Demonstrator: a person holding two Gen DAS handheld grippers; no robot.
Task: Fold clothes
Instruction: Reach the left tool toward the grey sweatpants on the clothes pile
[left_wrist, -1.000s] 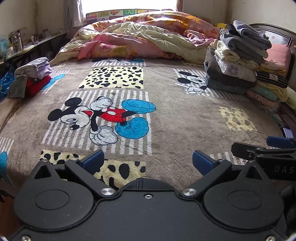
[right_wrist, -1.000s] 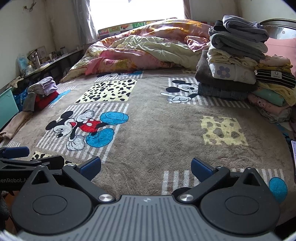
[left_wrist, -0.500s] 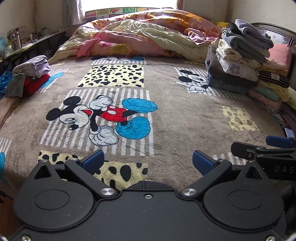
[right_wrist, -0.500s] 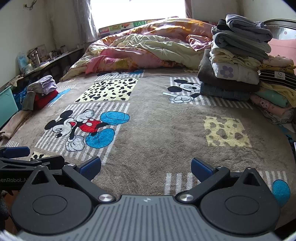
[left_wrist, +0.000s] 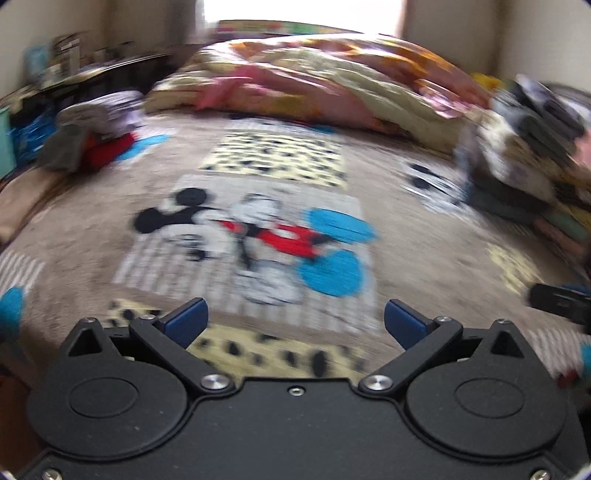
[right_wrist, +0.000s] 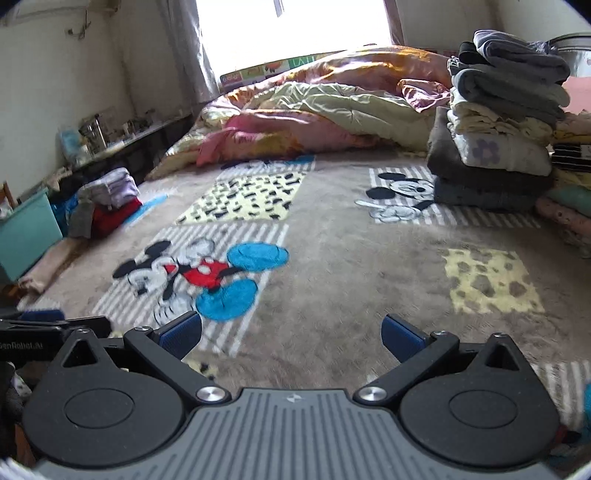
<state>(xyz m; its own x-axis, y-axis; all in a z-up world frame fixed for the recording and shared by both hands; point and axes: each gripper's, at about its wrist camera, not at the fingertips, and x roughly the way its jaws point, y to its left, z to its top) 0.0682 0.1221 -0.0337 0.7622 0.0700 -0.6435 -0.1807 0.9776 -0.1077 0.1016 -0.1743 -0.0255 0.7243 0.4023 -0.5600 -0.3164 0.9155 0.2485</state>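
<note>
Both the left gripper (left_wrist: 295, 319) and right gripper (right_wrist: 291, 332) hover with jaws wide apart and empty over the bare blanket (right_wrist: 351, 258), likely between garments, clothes stack (right_wrist: 498, 147) at two o'clock.

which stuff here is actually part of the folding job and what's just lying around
Part of the job:
tall clothes stack
small clothes pile
left claw, open, empty
right claw, open, empty

Just lying about:
rumpled quilt
cartoon blanket, the work surface
teal bin
cluttered side table
</note>
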